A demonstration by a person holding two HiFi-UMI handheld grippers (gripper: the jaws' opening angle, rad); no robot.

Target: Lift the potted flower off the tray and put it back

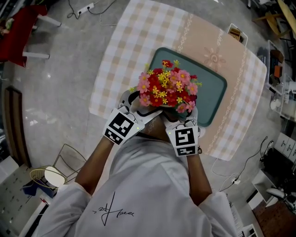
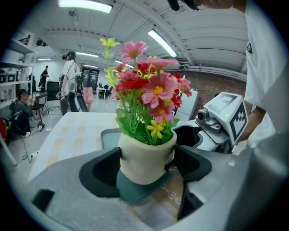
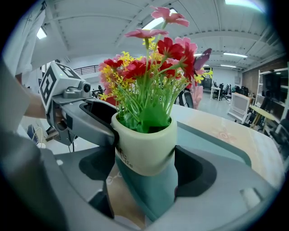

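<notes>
Left claw [image 2: 145, 167], right claw [image 3: 146, 169] round flower pot [image 3: 144, 146].

Big open lab floor here: strip lights [image 2: 85, 4] overhead, shelving [image 2: 12, 67] and people [image 2: 70, 79] far beyond the jaws of the left gripper [image 2: 146, 164].

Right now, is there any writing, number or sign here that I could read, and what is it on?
"ife", with what looks like "tle" below it: dark print on the pot, the rest hidden.
Scribble on the person's shirt: signature-like, unreadable.
Marker cubes: black-and-white square patterns, no words.
</notes>
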